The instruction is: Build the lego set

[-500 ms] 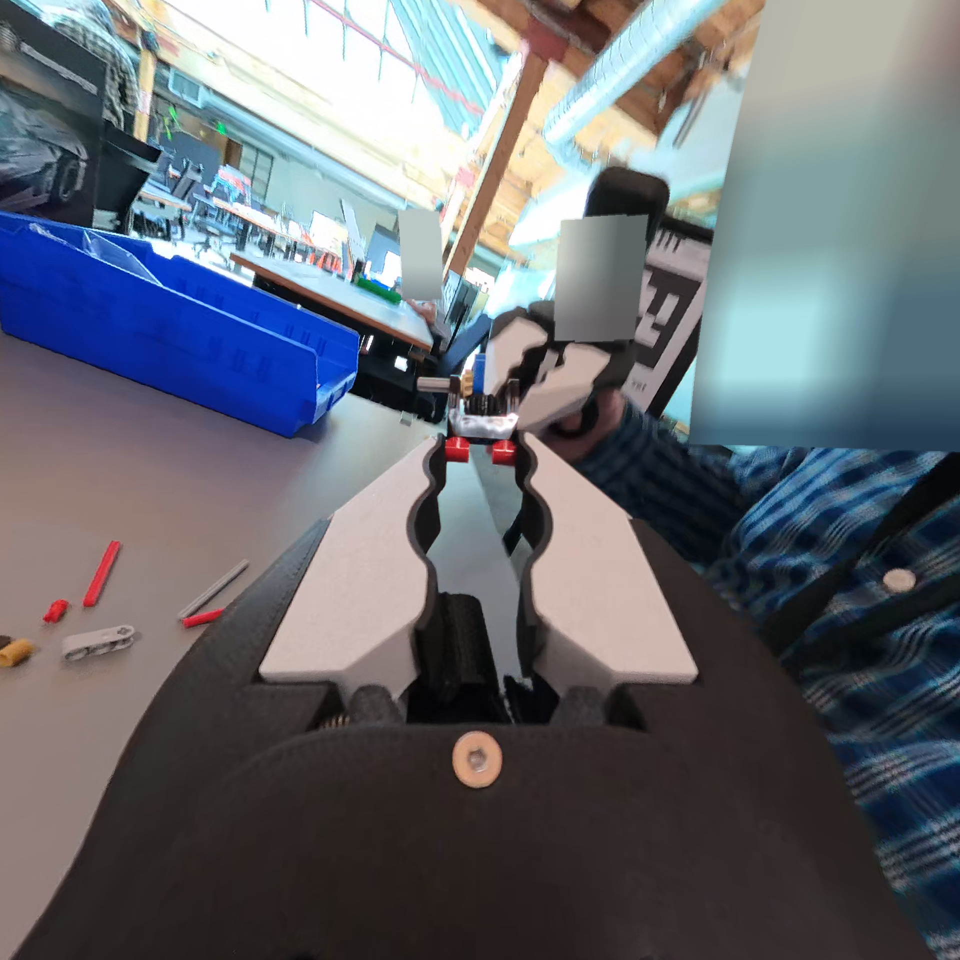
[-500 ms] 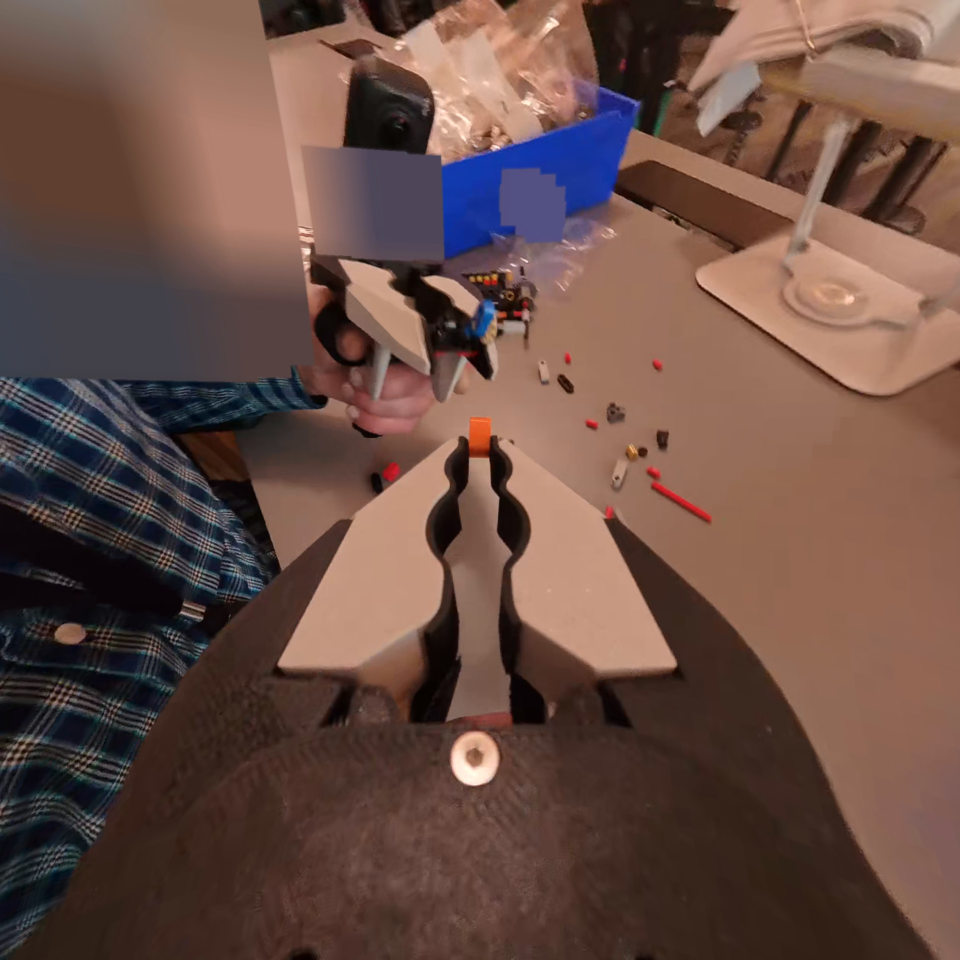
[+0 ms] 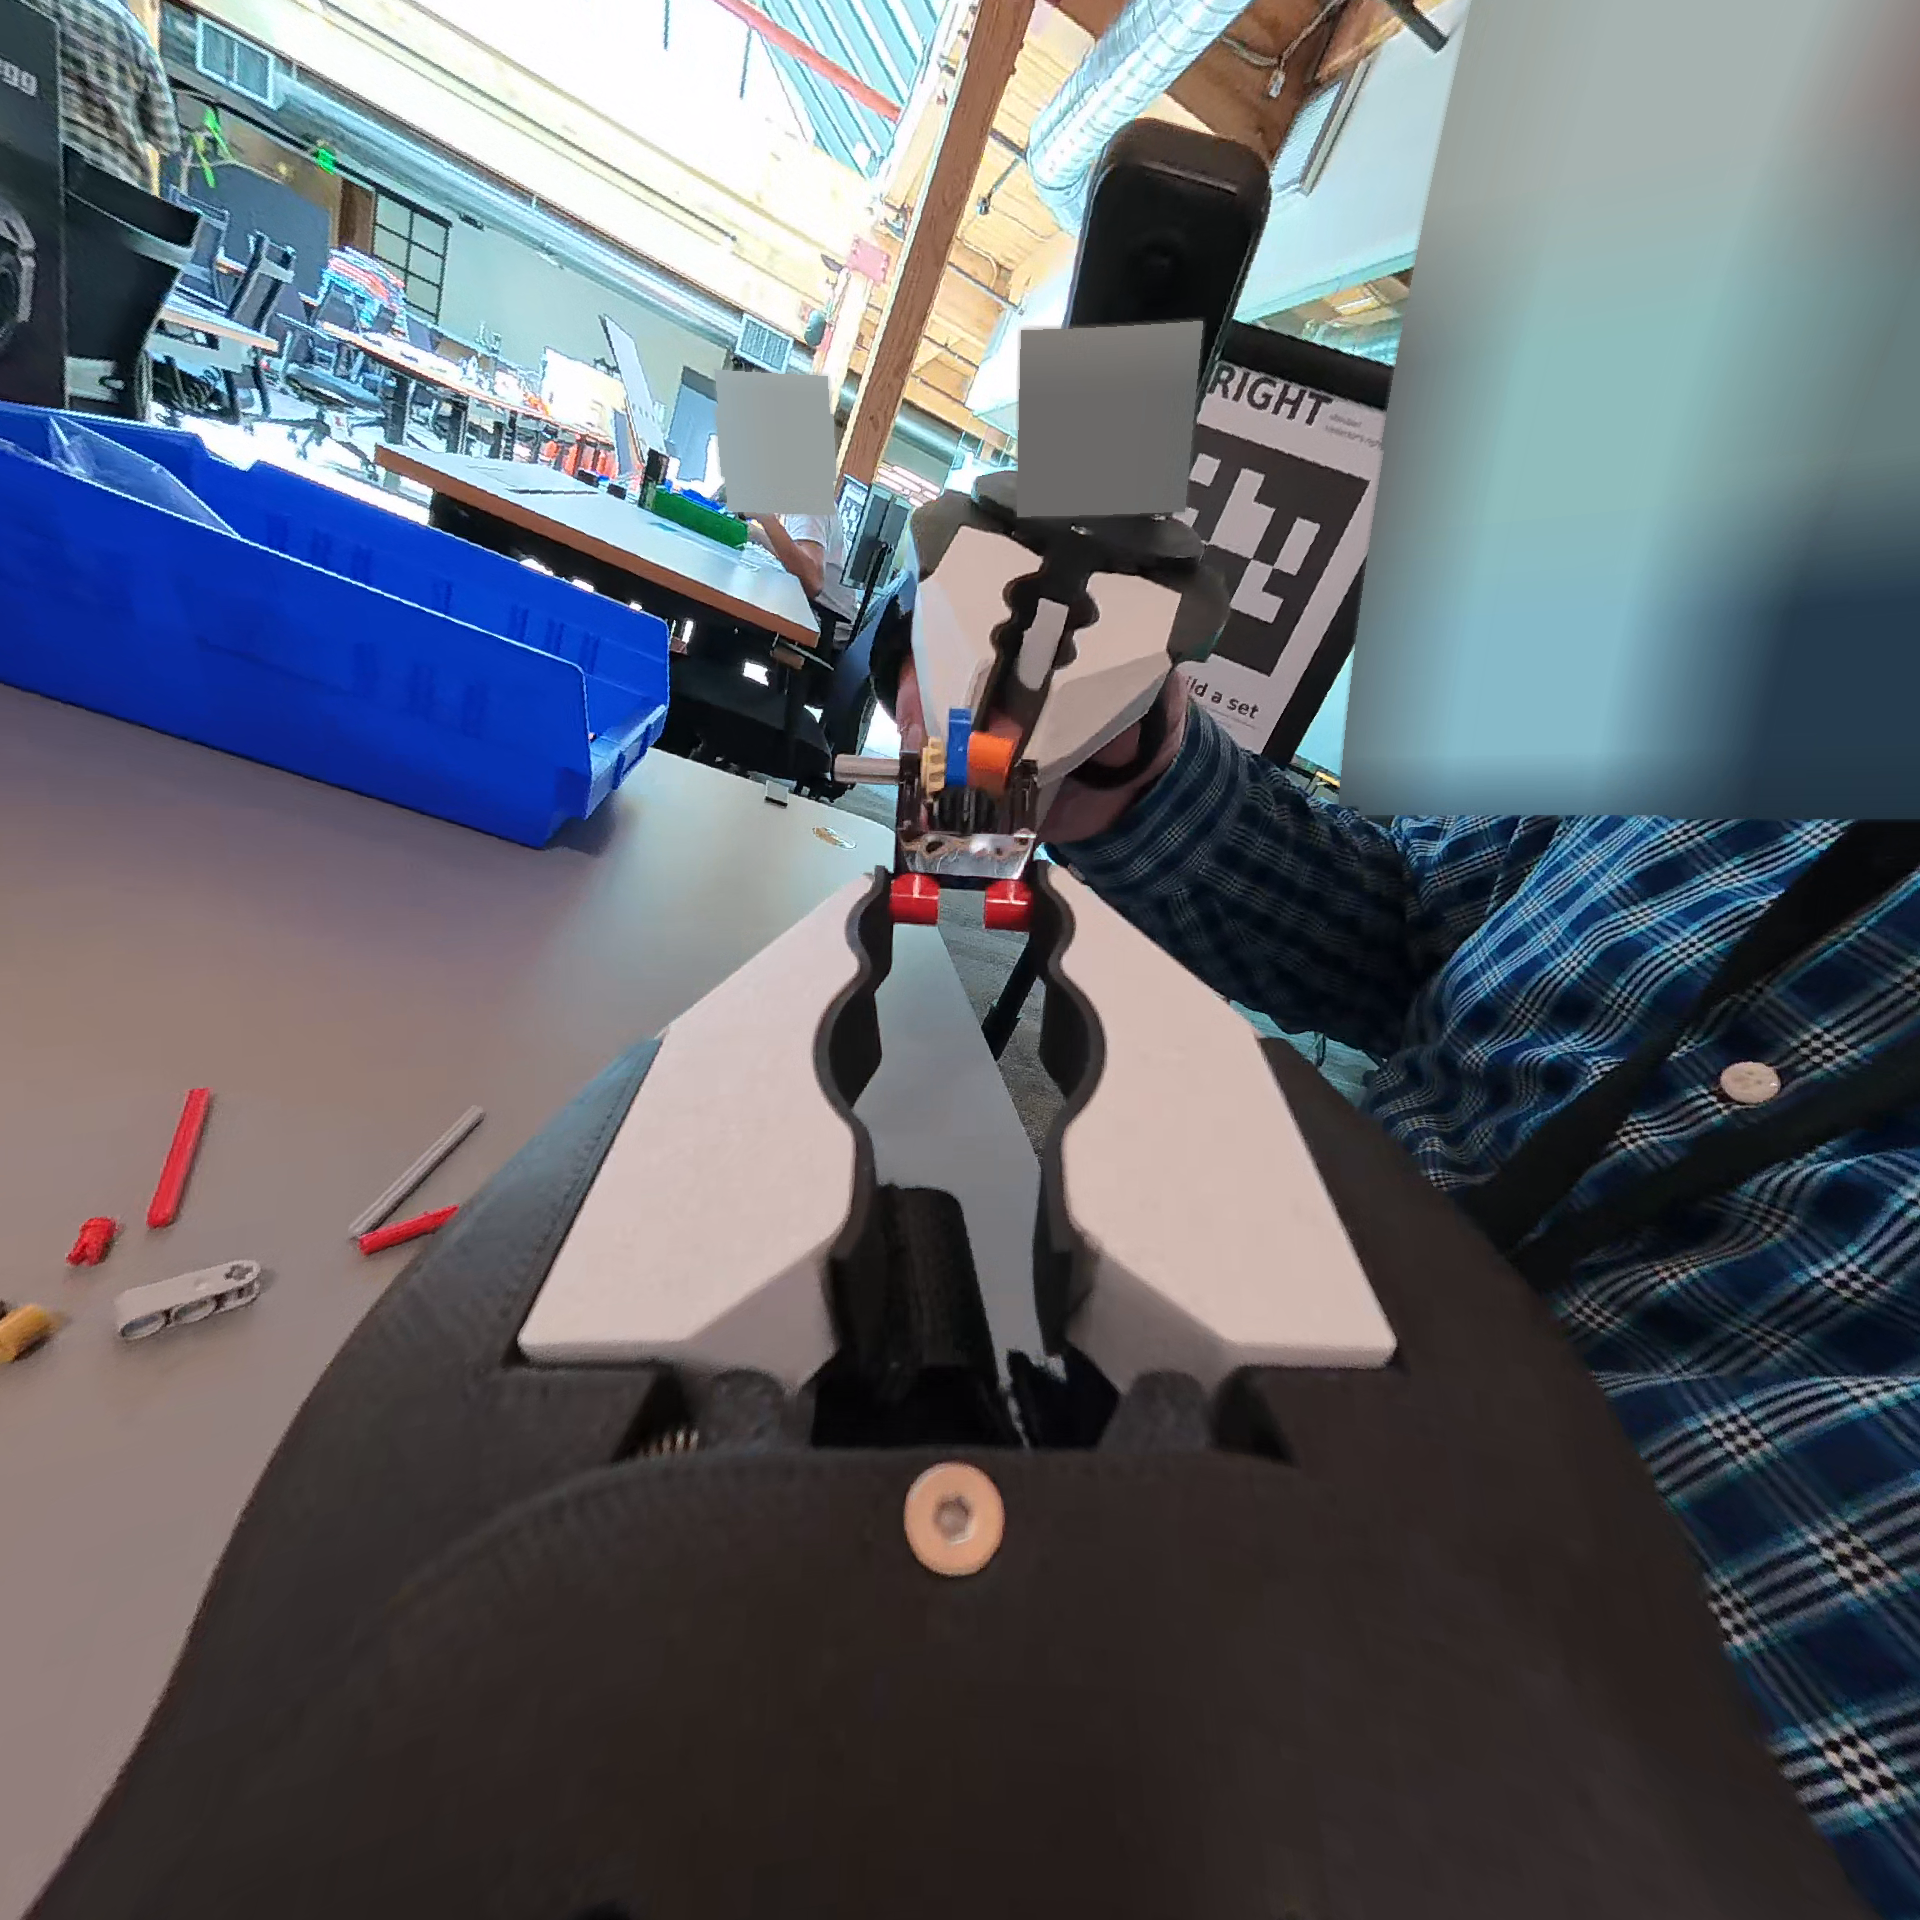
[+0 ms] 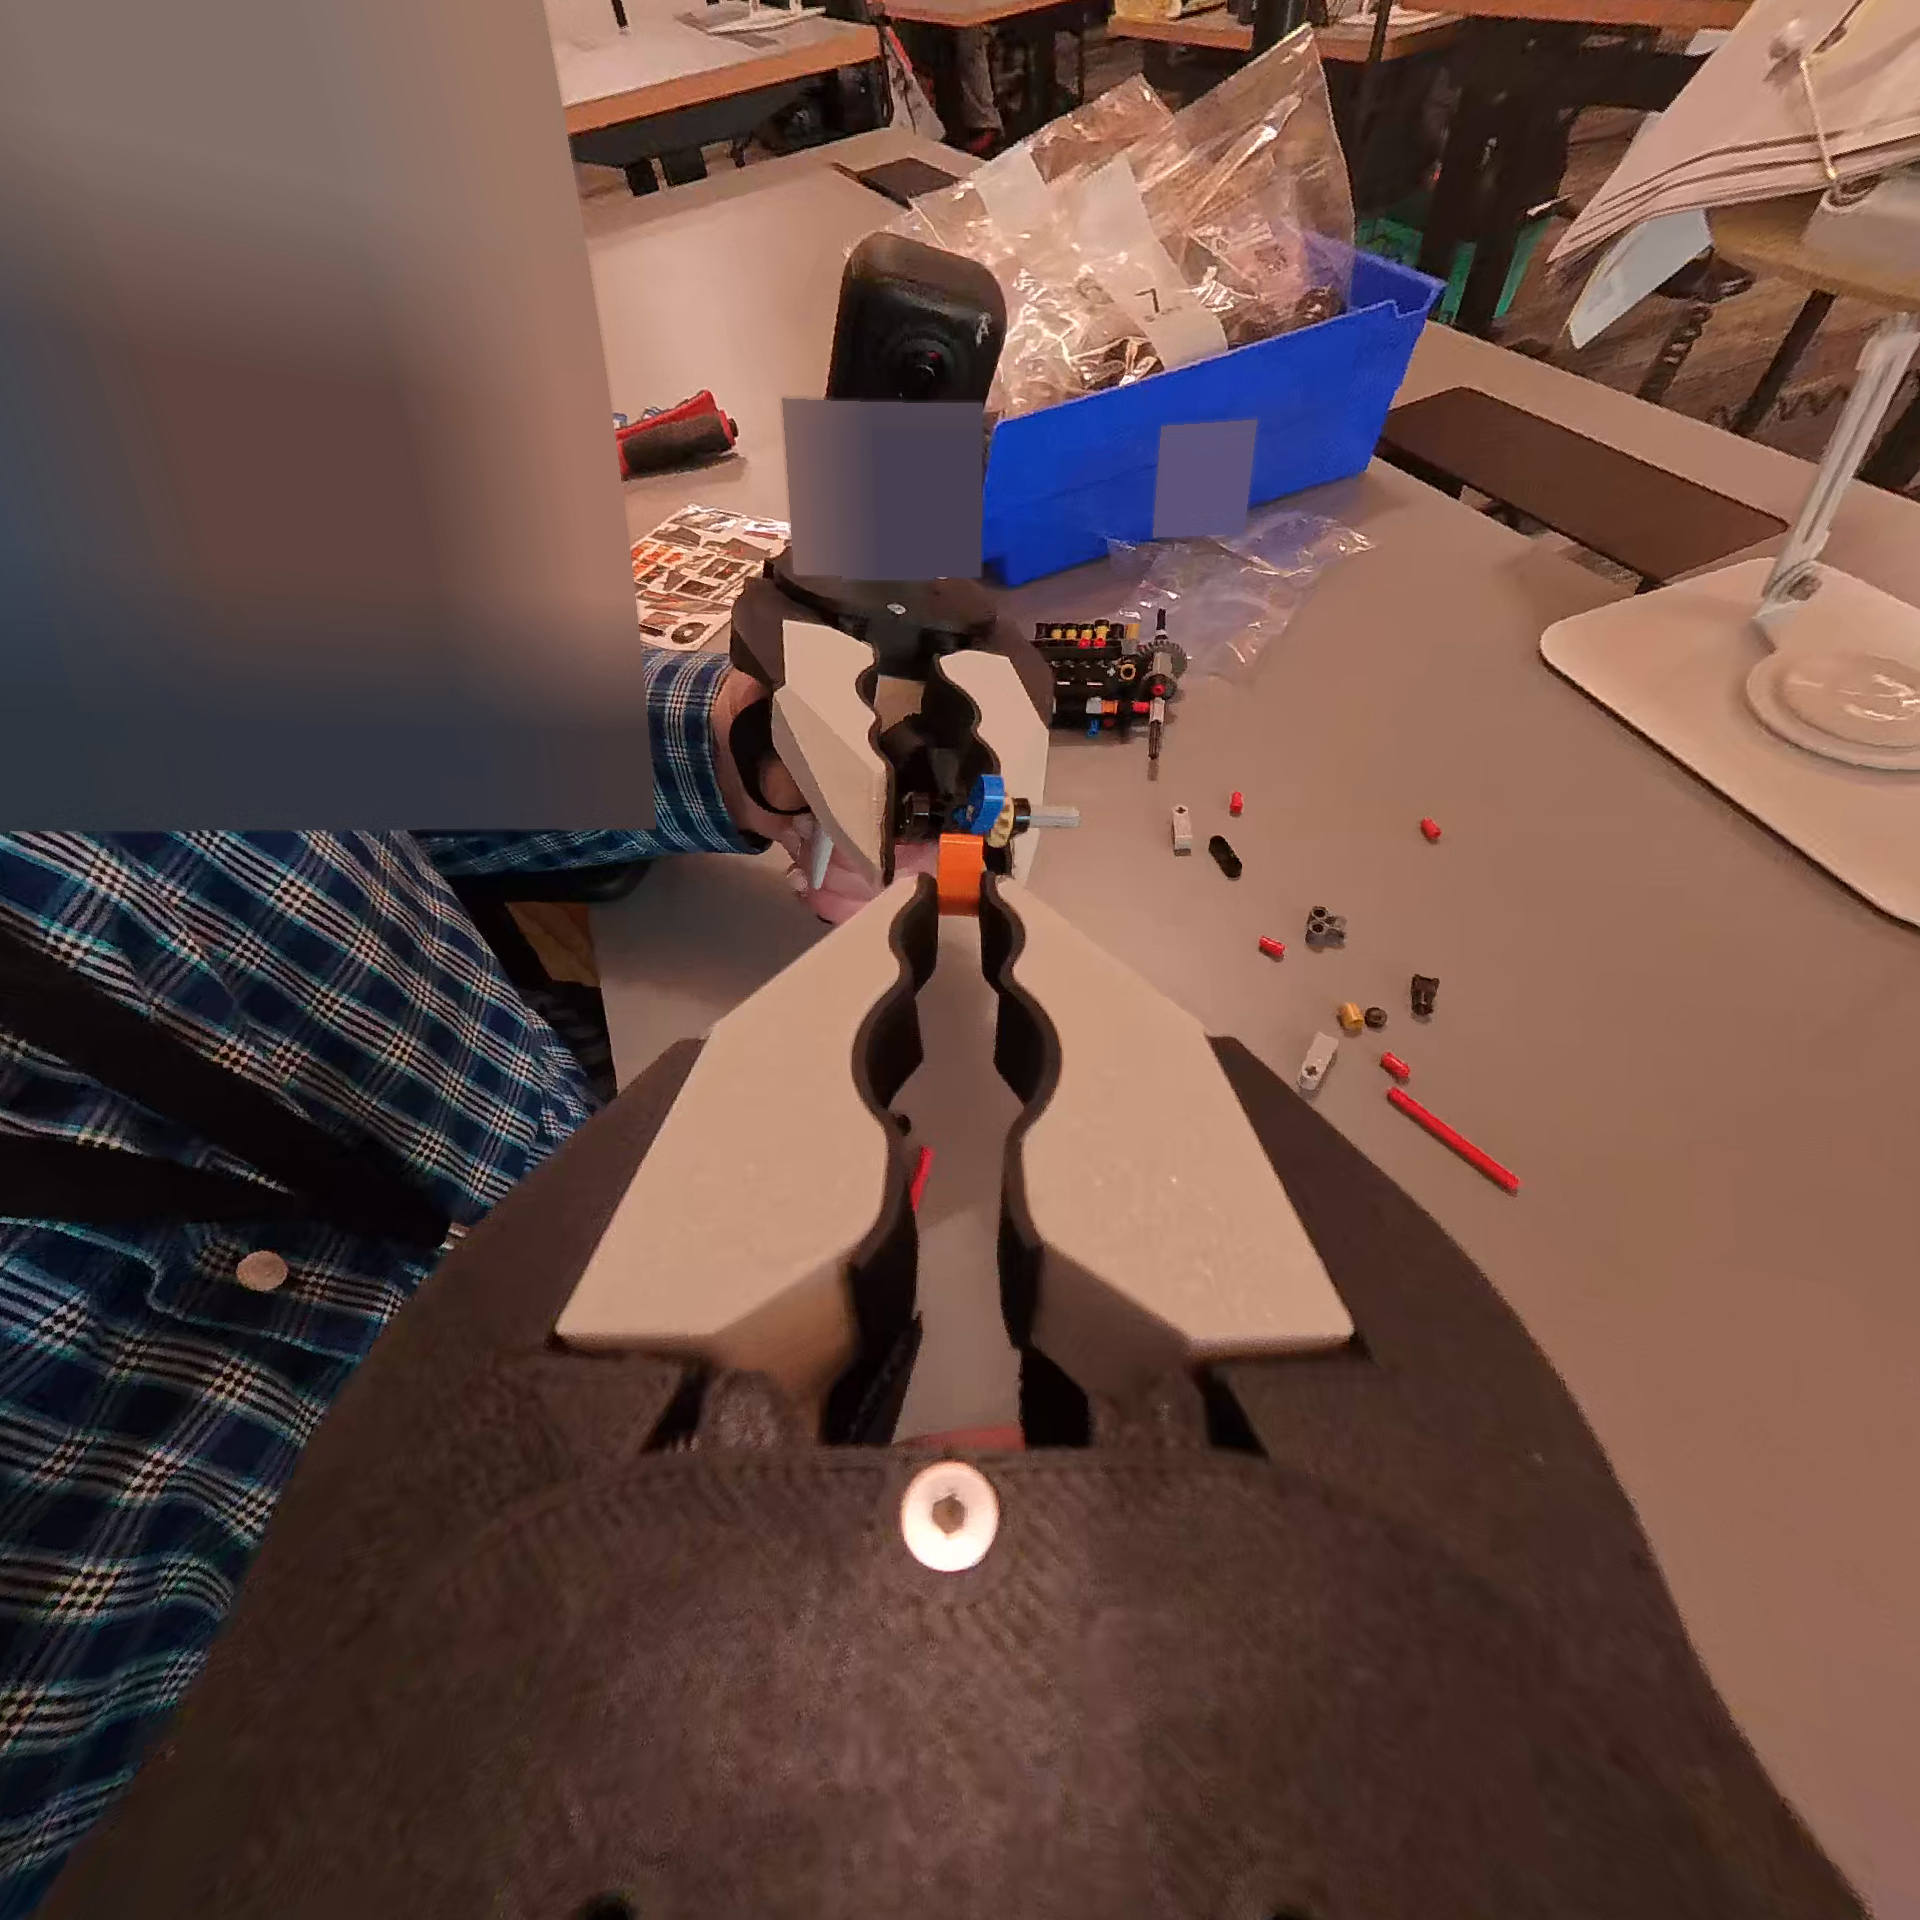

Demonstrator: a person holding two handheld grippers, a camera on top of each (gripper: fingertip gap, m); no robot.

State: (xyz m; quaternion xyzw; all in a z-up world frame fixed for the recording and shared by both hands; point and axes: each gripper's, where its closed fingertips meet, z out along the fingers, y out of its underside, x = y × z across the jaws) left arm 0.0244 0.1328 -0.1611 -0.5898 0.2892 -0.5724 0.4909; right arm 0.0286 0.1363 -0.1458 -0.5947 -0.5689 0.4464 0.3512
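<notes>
The left tongs (image 3: 961, 899) are clamped on a small lego assembly (image 3: 964, 821), gripping it low down by its two red pins (image 3: 914, 899) and holding it up in the air over the near edge of the bench (image 3: 312, 987). The right tongs (image 4: 956, 883) are closed on an orange bush (image 4: 958, 873), which sits right at their tips. In the right wrist view the bush is touching or all but touching the assembly, just below its blue piece (image 4: 987, 798) and beside a grey axle (image 4: 1055, 818) that sticks out sideways.

The step in hand looks like seating the bush onto the assembly. The grip on the red pins is narrow, so a push that is off-line could twist the assembly in the left tongs or pop it free. The bush is held only at the tips; if it tilts, it may jam or drop to the bench.

Farther out, loose parts lie scattered on the bench: a red axle (image 4: 1452, 1138), small red pins and grey connectors. A larger built section (image 4: 1107, 675) rests beyond them, near a blue bin (image 4: 1195, 457) holding clear bags.
</notes>
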